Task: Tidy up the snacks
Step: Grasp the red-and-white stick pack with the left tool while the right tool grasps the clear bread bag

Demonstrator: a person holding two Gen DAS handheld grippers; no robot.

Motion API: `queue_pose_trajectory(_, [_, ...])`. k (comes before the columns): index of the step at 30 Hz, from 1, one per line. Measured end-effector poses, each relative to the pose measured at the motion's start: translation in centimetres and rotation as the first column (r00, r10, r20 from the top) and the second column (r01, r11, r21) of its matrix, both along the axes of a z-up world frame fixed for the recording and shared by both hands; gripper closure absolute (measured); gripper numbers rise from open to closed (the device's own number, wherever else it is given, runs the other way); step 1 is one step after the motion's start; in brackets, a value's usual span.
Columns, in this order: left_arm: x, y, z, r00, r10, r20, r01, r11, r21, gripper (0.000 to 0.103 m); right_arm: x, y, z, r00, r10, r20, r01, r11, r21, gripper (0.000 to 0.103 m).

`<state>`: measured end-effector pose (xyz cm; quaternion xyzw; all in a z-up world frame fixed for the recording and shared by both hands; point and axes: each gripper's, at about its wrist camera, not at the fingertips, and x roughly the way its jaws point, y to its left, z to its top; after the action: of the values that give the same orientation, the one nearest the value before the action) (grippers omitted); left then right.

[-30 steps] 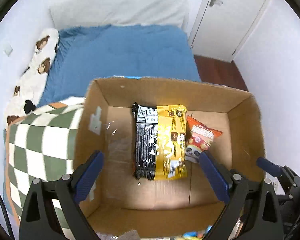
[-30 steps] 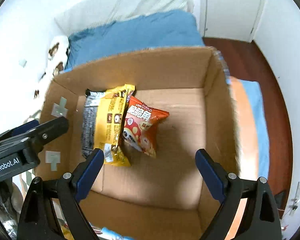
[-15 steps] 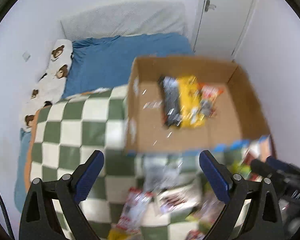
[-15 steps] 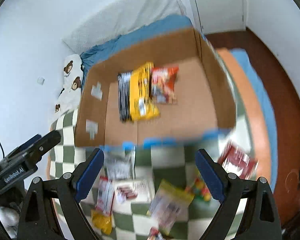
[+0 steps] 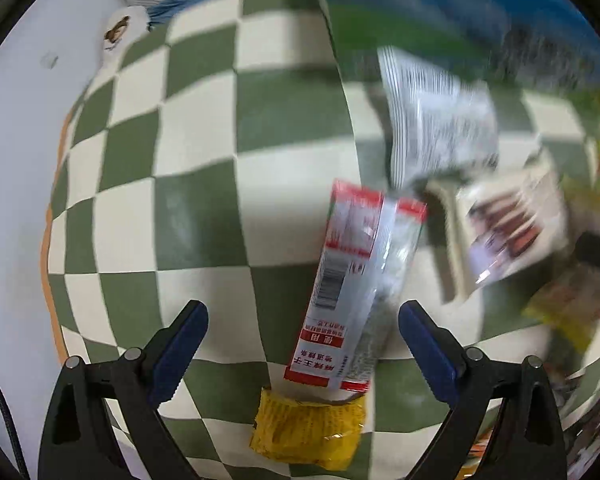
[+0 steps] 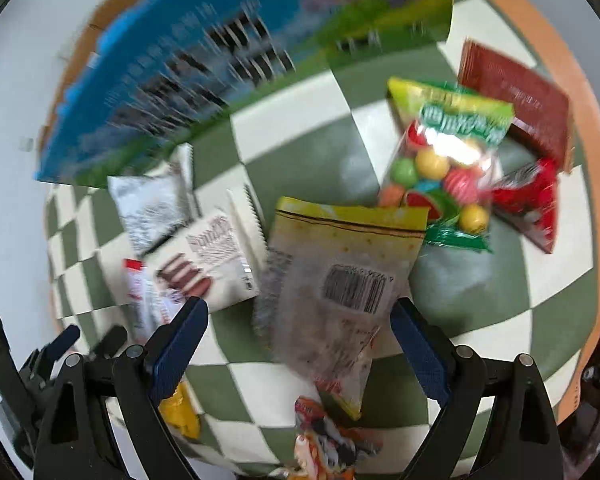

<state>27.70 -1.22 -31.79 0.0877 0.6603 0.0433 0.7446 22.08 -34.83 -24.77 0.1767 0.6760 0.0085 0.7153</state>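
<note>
Snack packets lie scattered on a green and white checkered blanket (image 5: 196,152). My left gripper (image 5: 302,338) is open, low over a long red and white packet (image 5: 356,288) that lies between its fingers, with a yellow packet (image 5: 308,428) just below it. My right gripper (image 6: 298,336) is open over a clear packet with a yellow top and a barcode (image 6: 336,292). The cardboard box shows only as its blue printed outer wall (image 6: 220,56), at the top of the right wrist view. The left gripper's tips (image 6: 60,344) show at the lower left there.
Beside the clear packet lie a white packet with brown biscuits (image 6: 204,268), a silver packet (image 6: 152,204), a bag of coloured sweets (image 6: 448,164), a dark red flat packet (image 6: 516,96), a red packet (image 6: 528,200) and an orange packet (image 6: 328,440). The blanket's orange border (image 6: 572,92) runs along the right.
Both grippers have come away from above the box and dropped low over the packets on the blanket. The box's inside has left both views. Both stay open.
</note>
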Motion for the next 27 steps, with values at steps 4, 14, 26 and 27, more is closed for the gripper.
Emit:
queue_pose_trajectory(4, [0.5, -1.0, -2.8, 0.996, -0.071, -0.049, 0.073, 0.997, 0.038, 0.005, -0.2, 0.9, -2.3, 0.998, 0.046, -0.036, -0.048, 0.997, -0.065, 0.022])
queue_pose_trajectory(14, [0.8, 4.9, -4.1, 0.94, 0.304, -0.152, -0.335, 0.903, -0.27, 0.046, -2.4, 1.3, -2.0, 0.92, 0.379, -0.098, -0.388, 0.917, -0.096, 0.034])
queue_pose_trajectory(26, [0.1, 3.3, -5.7, 0.964, 0.222, -0.143, -0.247, 0.951, -0.185, 0.044, -4.3, -1.4, -2.3, 0.982, 0.17, -0.085, -0.173, 0.985, -0.02, 0.014])
queue_pose_trajectory(27, [-0.1, 3.3, -5.7, 0.964, 0.228, -0.133, -0.251, 0.95, -0.185, 0.047, -4.3, -1.1, -2.5, 0.983, 0.159, -0.092, -0.163, 0.986, -0.03, 0.014])
